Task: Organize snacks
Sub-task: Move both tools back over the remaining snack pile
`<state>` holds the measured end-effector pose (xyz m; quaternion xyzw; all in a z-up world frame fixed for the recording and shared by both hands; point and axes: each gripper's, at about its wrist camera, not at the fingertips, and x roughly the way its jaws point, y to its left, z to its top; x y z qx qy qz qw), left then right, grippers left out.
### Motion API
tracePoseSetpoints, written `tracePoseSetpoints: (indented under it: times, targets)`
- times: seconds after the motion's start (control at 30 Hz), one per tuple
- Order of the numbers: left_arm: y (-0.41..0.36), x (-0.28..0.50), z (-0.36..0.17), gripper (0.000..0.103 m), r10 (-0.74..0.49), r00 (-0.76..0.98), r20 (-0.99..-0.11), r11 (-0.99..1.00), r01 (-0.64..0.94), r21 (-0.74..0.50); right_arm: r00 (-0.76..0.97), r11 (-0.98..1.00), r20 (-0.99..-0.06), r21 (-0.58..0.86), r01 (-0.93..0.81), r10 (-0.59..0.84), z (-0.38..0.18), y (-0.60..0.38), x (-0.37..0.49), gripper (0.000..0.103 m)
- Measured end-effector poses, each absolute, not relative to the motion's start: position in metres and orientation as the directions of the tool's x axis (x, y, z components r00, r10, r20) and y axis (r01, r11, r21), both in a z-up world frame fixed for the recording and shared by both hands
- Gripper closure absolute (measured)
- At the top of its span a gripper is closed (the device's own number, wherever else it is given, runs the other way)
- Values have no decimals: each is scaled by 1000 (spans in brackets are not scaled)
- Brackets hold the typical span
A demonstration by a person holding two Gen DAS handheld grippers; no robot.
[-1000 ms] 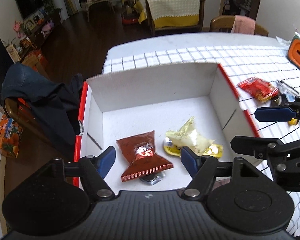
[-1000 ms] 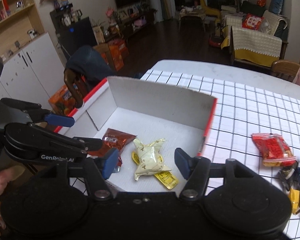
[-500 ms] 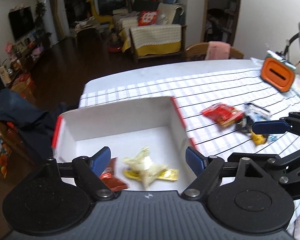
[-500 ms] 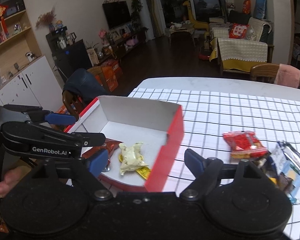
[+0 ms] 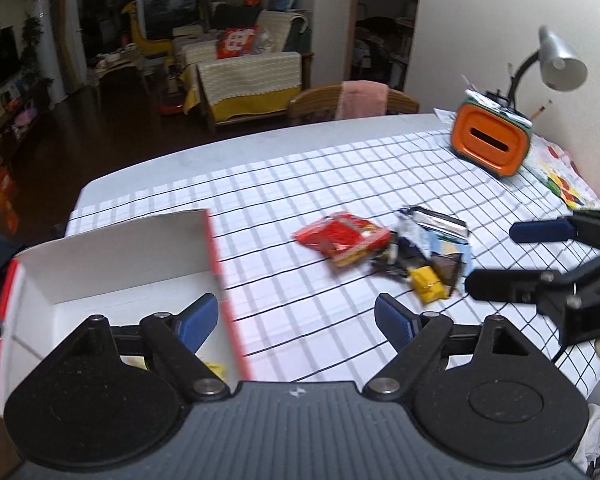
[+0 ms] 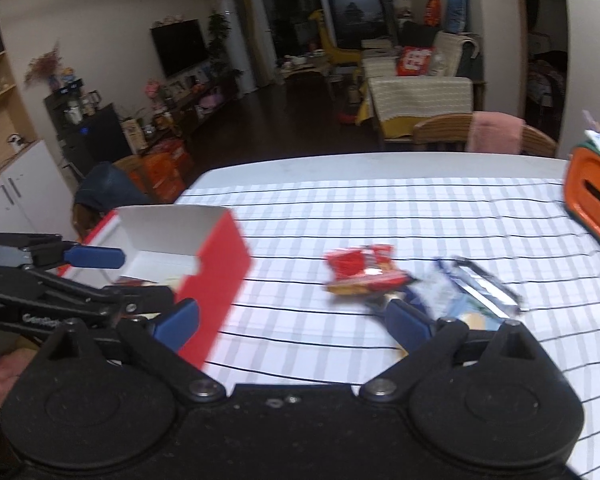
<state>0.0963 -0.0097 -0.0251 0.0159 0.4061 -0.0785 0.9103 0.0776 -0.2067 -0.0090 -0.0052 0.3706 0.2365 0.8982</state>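
Box [image 5: 112,256] contents mostly hidden behind fingers [image 5: 198,316]

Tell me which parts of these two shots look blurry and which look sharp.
Left wrist view: the box edge and red snack packet smear sideways, while the left tool stays crisp. Right wrist view: the same packet and tablecloth lines blur; the right tool is sharp.
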Motion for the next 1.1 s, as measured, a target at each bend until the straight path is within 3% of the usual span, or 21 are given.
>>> tracePoseSetpoints:
  times: [0.5, 1.1]
  targets:
    - [-141, 126, -63, 17, -193, 613, -766, 960, 281, -17, 610, 931, -734, 85, -355, 300, -44, -331, 139, 3]
    - [-240, 165, -120, 17, -267, 512, -816, 863, 504, 34, 530, 878, -784, 39, -477, 323, -92, -368, 216, 8]
